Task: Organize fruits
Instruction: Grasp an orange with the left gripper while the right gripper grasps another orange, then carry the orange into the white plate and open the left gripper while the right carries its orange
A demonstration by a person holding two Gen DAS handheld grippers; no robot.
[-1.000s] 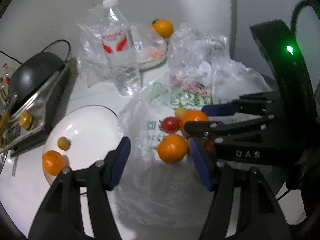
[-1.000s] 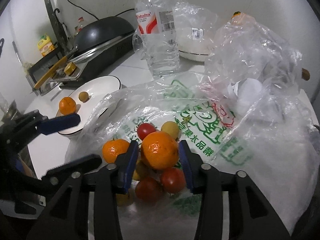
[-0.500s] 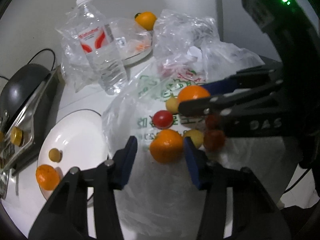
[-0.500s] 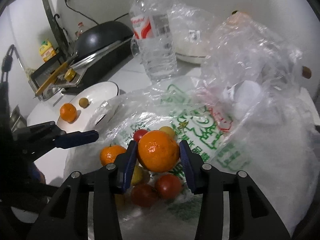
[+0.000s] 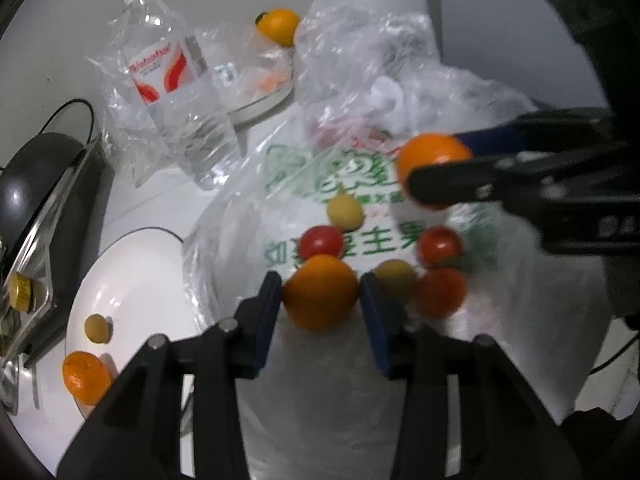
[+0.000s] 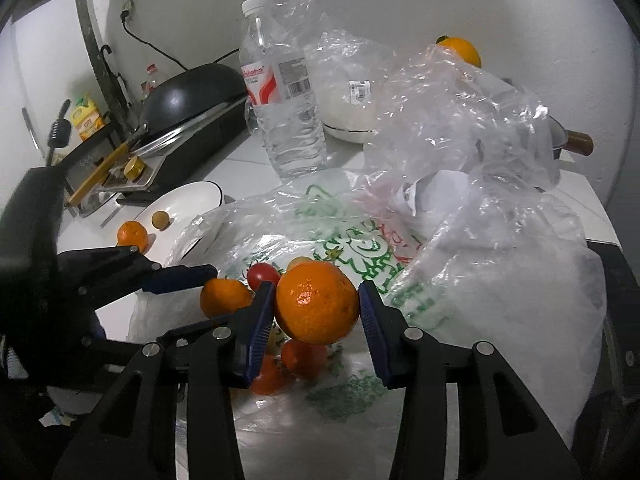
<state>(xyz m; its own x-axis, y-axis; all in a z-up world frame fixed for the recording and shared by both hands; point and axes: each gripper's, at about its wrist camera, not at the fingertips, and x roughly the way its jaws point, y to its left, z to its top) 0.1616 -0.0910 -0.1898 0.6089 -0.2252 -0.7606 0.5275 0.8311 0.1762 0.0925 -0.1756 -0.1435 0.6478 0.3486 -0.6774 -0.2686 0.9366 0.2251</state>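
Observation:
Several red and yellow cherry tomatoes (image 5: 322,242) lie on a flattened plastic bag with green print (image 5: 304,176). My left gripper (image 5: 320,282) is low over the bag, its jaws closing, with the blue pads touching both sides of a mandarin (image 5: 320,296) that rests on the bag. To the right, my right gripper (image 6: 316,294) is shut on a larger mandarin (image 6: 316,304) and holds it above the bag. A white plate (image 5: 140,272) at the left carries a mandarin (image 5: 86,376) and a small yellow fruit (image 5: 96,328).
A clear water bottle (image 5: 168,72) stands behind the bag. A black wok on a stove (image 5: 36,184) fills the left edge. Crumpled clear bags (image 6: 460,112) rise at the back right, beside a covered dish and an orange (image 5: 278,26).
My left gripper has come down over the bag and its jaws have narrowed onto the mandarin. My right gripper has lifted its mandarin up and away from the tomatoes.

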